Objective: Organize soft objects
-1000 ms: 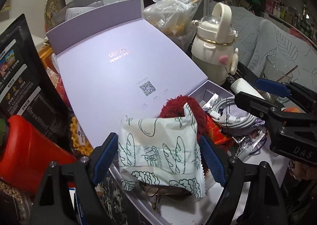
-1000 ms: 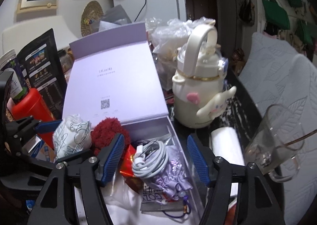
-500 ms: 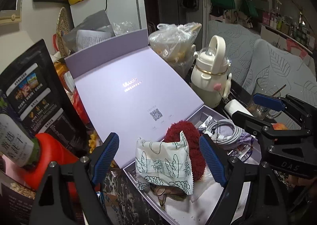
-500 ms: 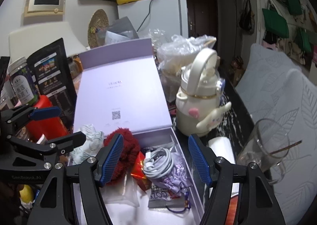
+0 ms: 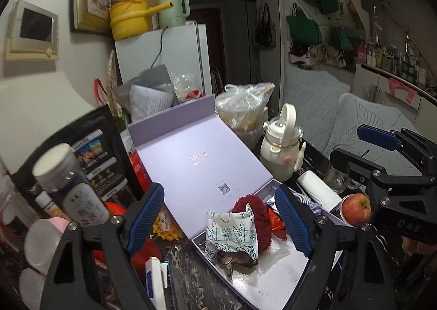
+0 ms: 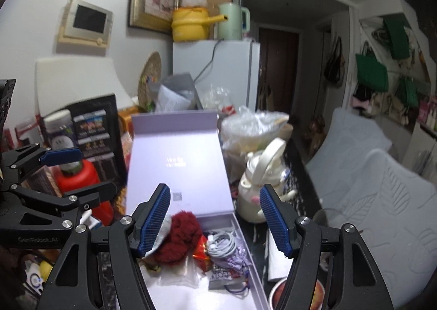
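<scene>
An open lilac box (image 5: 275, 280) with its lid (image 5: 196, 170) raised holds a white cloth with green line drawings (image 5: 232, 233), a fuzzy dark red soft item (image 5: 256, 214), a coiled white cable (image 6: 221, 244) and a purple pouch (image 6: 235, 255). My left gripper (image 5: 218, 219) is open and empty, pulled back above the box. My right gripper (image 6: 214, 221) is open and empty, also above the box; the red item (image 6: 180, 236) lies below its left finger.
A cream kettle-shaped bottle (image 5: 281, 154), a paper roll (image 5: 316, 189), a glass (image 5: 336, 178) and an apple (image 5: 355, 208) stand right of the box. A red bottle (image 6: 79, 184), a jar (image 5: 71, 187) and black snack bags (image 5: 90, 157) crowd the left.
Both grippers have drawn back and up from the box, so more of the room shows. The printed cloth lies released in the box beside the red item.
</scene>
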The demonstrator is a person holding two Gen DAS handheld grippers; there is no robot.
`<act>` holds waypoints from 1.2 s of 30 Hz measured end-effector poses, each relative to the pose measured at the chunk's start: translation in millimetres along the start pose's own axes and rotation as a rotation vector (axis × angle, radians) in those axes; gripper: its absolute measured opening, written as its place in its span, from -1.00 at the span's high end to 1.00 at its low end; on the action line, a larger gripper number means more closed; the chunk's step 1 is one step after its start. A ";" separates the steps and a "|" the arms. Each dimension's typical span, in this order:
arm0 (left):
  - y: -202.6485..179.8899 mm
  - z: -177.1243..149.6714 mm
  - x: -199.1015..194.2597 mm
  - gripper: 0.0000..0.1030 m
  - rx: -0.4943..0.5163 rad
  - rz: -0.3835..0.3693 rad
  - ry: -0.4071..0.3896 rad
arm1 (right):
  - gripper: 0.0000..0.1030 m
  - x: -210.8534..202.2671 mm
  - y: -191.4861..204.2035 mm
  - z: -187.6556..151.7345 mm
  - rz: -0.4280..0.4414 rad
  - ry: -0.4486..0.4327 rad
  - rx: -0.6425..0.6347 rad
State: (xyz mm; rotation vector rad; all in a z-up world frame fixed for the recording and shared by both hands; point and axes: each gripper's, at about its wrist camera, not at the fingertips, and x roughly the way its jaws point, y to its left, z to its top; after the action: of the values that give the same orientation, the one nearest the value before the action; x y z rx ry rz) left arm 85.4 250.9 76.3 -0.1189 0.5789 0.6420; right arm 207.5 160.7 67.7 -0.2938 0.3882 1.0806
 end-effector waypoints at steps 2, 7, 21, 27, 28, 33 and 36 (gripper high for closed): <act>-0.3 1.7 -16.7 -0.62 0.007 0.008 -0.030 | -0.47 -16.2 5.2 4.1 -0.009 -0.028 -0.005; -2.0 2.7 -51.9 -0.63 0.017 0.008 -0.085 | -0.61 -56.9 17.9 11.7 -0.031 -0.102 -0.030; -4.9 -21.7 -121.9 -0.96 0.014 0.011 -0.169 | -0.97 -145.5 43.3 -2.7 -0.094 -0.196 -0.080; -6.1 -44.1 -138.8 -0.96 0.014 0.021 -0.168 | -0.98 -168.8 50.8 -21.1 -0.103 -0.196 -0.065; -6.5 -48.1 -141.3 -0.96 0.012 0.017 -0.168 | -0.98 -171.4 52.4 -26.1 -0.100 -0.191 -0.057; -10.5 -70.9 -151.3 -0.96 0.003 -0.019 -0.153 | -0.98 -181.4 58.4 -48.8 -0.103 -0.168 -0.036; -14.0 -85.5 -152.8 -0.96 -0.006 -0.055 -0.135 | -0.98 -185.1 59.7 -64.5 -0.107 -0.150 -0.018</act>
State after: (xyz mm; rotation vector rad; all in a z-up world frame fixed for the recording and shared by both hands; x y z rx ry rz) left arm -45.8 134.7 87.0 -0.0966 0.4424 0.5931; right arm 66.9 13.3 89.6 -0.2452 0.2267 0.9948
